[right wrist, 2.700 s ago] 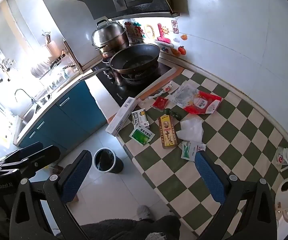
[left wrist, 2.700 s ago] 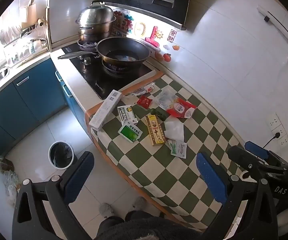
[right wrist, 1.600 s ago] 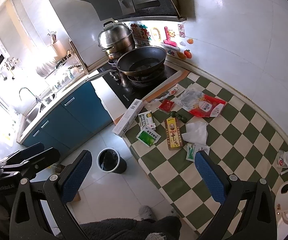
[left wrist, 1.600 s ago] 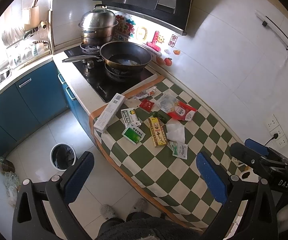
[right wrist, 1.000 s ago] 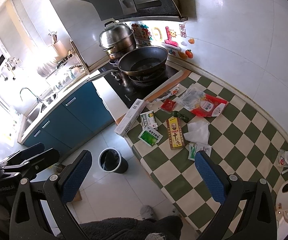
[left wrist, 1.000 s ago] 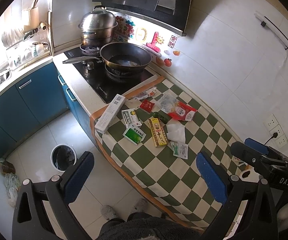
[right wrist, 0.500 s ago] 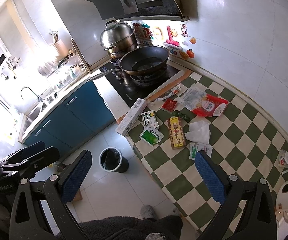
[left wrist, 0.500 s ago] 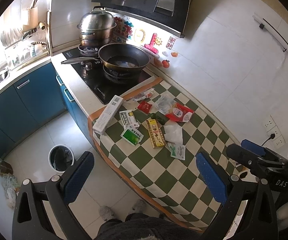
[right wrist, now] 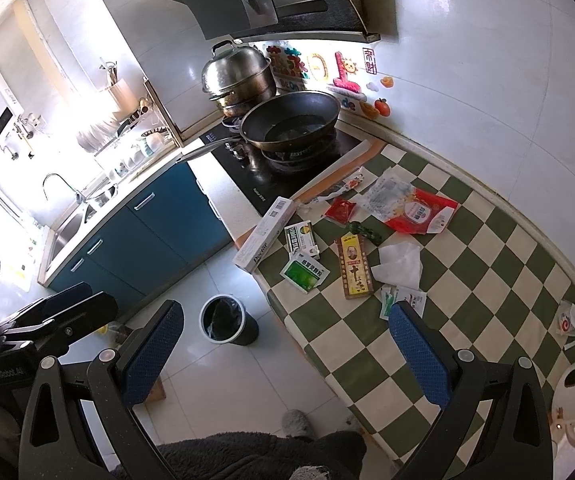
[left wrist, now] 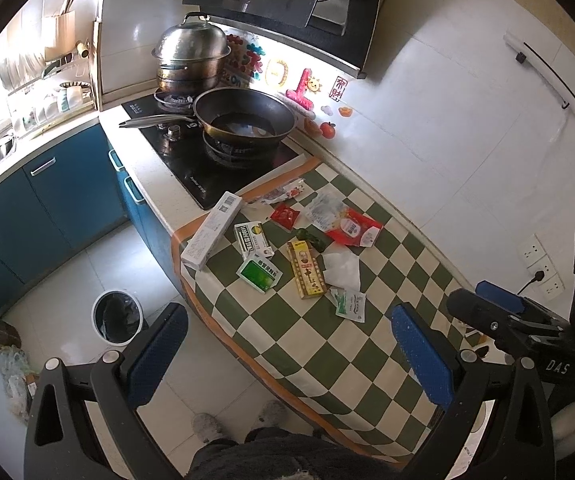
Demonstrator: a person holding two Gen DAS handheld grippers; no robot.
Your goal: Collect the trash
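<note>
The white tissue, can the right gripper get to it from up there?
Probably yes. The right gripper hangs open and empty above, and the tissue lies uncovered on the checked cloth, nothing between them.

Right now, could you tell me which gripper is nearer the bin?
Left. The left gripper hangs over the floor on the bin's side of the table; the right gripper is by the table's far end, away from the bin.

Left gripper point(left wrist: 287, 350) held up high, blue fingers point(left wrist: 159, 354) wide apart, nothing between. Right gripper point(right wrist: 287, 350) just the same, wide apart, holding nothing.
</note>
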